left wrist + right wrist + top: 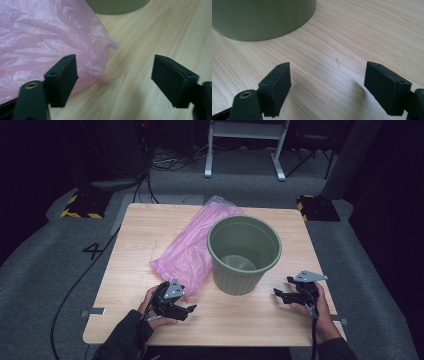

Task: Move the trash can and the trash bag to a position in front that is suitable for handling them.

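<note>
A crumpled pink plastic bag (192, 245) lies flat on the wooden table (135, 270), left of an upright olive-green bin (244, 255) that looks empty. My left gripper (187, 310) rests near the table's front edge, just in front of the bag's near corner. In the left gripper view my left gripper (115, 72) is open; the bag (45, 37) lies behind its left jaw and nothing is between the pads. My right gripper (279, 293) sits to the right of the bin's base. In the right gripper view my right gripper (327, 75) is open over bare wood, with the bin (262, 17) ahead on the left.
The table stands on grey carpet. A black cable (80, 280) runs across the floor at the left. Yellow-and-black striped blocks (82, 205) sit off the table's far corners, and a white frame's legs (245, 150) stand at the back.
</note>
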